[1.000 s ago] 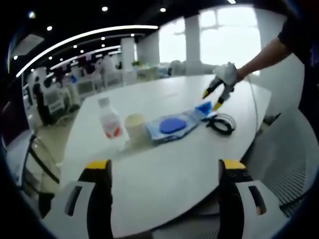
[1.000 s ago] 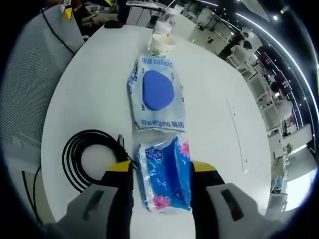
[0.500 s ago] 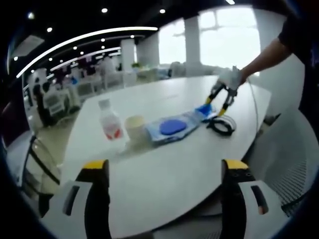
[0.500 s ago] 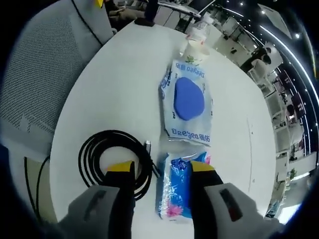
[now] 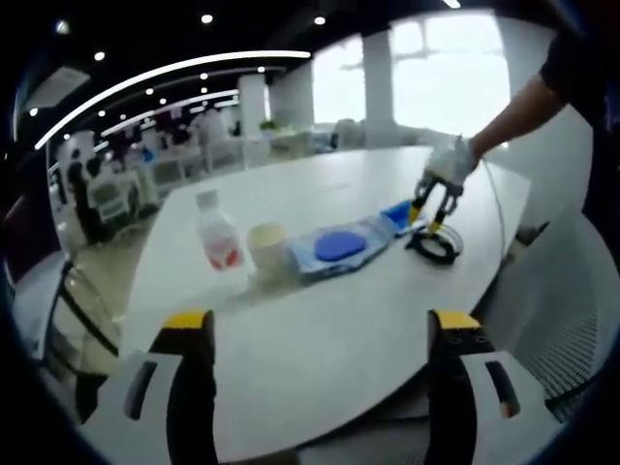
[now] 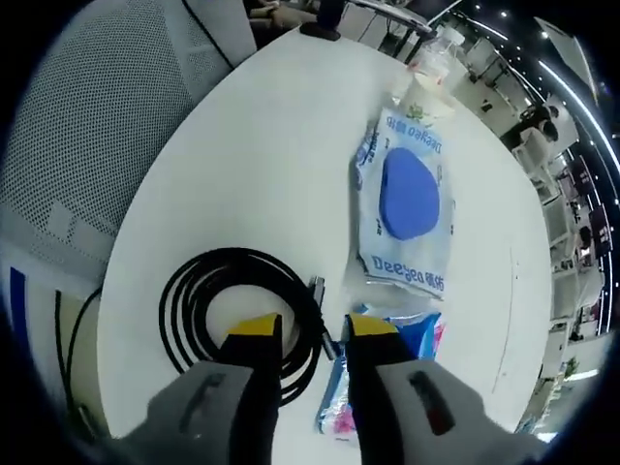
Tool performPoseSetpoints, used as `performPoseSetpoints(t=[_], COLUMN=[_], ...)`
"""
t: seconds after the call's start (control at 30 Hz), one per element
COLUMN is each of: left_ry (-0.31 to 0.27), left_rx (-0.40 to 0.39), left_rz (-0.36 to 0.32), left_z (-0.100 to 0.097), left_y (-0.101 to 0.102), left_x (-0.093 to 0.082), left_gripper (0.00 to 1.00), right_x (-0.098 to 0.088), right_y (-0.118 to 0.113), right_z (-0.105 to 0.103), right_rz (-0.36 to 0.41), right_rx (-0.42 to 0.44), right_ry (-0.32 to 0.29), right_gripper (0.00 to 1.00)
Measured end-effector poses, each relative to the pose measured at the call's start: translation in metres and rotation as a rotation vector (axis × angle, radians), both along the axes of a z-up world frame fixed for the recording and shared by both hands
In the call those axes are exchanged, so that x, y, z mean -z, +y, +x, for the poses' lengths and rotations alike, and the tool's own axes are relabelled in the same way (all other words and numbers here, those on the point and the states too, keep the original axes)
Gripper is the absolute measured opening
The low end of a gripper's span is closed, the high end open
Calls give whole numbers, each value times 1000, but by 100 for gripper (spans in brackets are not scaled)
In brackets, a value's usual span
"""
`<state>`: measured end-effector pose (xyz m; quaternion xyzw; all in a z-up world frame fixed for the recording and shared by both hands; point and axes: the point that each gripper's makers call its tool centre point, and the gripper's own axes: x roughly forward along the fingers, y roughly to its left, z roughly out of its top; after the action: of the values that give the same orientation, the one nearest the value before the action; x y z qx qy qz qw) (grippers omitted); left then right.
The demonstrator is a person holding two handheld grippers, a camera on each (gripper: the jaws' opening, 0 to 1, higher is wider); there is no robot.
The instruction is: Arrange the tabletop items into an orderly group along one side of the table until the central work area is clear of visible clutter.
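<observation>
Left gripper view: the left hand-held gripper [image 5: 320, 334] hangs released over bare table [image 5: 320, 358]; a red-labelled bottle [image 5: 219, 242], cup [image 5: 269, 250] and wipes pack [image 5: 339, 247] line up beyond.

Right gripper view: the right hand-held gripper [image 6: 302, 334], jaws narrowed with a slim gap, sits above the coiled cable [image 6: 237, 320], just beside the blue pouch [image 6: 373, 387]; the pack reads "Deeyeo".

On the tabletop [image 5: 320, 320] a row of things is seen in the left gripper view: a bottle [image 5: 217, 242] at the left, a cup [image 5: 268, 250] just beside it, then a flat wipes pack [image 5: 339, 247], then a small tissue packet [image 5: 397, 213]; a coiled cable [image 5: 433, 244] lies beside the packet, near the far right edge; in the right gripper view the cable [image 6: 237, 315] lies left of the packet [image 6: 383, 363], the wipes pack [image 6: 405, 213] beyond it.
</observation>
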<state>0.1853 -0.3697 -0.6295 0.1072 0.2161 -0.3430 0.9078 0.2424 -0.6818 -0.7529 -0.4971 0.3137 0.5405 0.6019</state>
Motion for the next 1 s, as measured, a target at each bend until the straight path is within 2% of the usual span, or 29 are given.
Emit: performPoseSetpoints(t=[0.23,0.5,0.87,1.0], left_ry=[8,16,20,19], left_rx=[-6,-11,-14,-13], left_rz=[0,1,-1,-2], left_z=[0,0,1,1], left_y=[0,1,3,3], left_x=[1,2,3,3], left_gripper=[86,85,84,84], right_x=[11,25,22,15], right_y=[3,3,7,10], right_z=[1,1,2,0], right_rz=[-24,-87,-68,-47], right_rx=[-21,-48,-23,-6], right_ry=[7,11,14,17], right_gripper=[19,13,10,10])
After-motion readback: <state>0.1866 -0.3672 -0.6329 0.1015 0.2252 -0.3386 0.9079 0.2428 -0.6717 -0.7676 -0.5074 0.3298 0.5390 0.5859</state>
